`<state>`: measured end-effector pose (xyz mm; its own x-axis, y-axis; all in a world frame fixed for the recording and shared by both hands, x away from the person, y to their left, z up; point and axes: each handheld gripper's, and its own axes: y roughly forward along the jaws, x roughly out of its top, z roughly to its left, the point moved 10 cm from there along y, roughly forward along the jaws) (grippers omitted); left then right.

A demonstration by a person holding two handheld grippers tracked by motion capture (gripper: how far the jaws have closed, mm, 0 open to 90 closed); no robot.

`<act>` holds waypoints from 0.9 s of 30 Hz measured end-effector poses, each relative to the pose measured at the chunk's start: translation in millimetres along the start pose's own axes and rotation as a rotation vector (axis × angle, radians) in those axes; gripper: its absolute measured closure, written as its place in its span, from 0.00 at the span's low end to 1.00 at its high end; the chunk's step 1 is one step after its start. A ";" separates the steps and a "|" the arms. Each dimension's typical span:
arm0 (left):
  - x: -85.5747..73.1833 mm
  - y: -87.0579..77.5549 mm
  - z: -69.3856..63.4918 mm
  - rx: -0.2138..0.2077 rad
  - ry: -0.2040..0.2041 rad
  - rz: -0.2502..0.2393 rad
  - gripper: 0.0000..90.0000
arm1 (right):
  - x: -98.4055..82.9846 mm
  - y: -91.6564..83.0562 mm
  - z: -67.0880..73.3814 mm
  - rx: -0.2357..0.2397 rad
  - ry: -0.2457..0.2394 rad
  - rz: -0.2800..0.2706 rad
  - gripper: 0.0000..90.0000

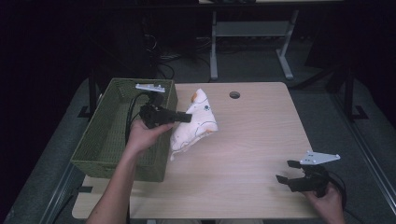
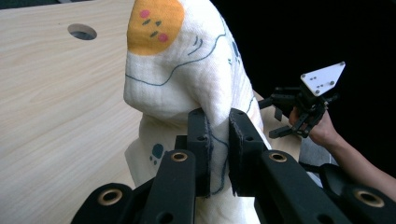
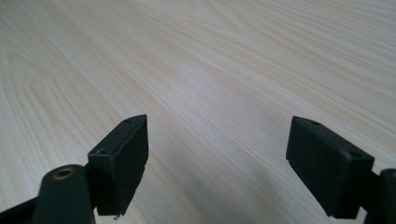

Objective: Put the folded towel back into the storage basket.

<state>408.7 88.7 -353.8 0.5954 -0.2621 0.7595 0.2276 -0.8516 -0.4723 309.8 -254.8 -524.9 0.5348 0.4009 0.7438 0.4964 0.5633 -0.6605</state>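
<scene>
Left claw pinches the white cloth beside the green basket.

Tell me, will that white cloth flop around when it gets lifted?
Probably yes. The cloth hangs in soft folds from the left gripper, so it looks floppy. It seems light, since a pinch on one fold holds it up. Its lower end may drag on the table.

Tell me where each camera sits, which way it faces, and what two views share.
High view: above the person's side, facing forward and down on the pale wooden table; both forearms show.
Left gripper view: rides the left gripper, facing its jaws clamped on the white printed cloth.
Right gripper view: rides the right gripper, facing bare tabletop between open jaws.
Shared: high and left gripper views show cloth and right gripper.
</scene>
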 end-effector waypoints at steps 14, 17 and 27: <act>2.8 -22.6 12.3 0.018 -0.012 -0.032 0.89 | -0.4 -0.2 -1.5 -0.002 0.007 0.001 0.23; 2.1 -26.4 14.3 0.019 -0.013 -0.037 0.89 | -0.4 -0.2 -1.5 -0.002 0.008 0.001 0.23; 1.2 -51.8 29.1 0.046 -0.037 -0.071 0.89 | -0.9 0.5 -2.3 -0.007 0.009 0.006 0.23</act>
<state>420.1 145.7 -341.4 0.6041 -0.1846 0.7752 0.3045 -0.8455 -0.4386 311.1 -256.5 -526.1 0.5438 0.3980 0.7388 0.4977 0.5558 -0.6658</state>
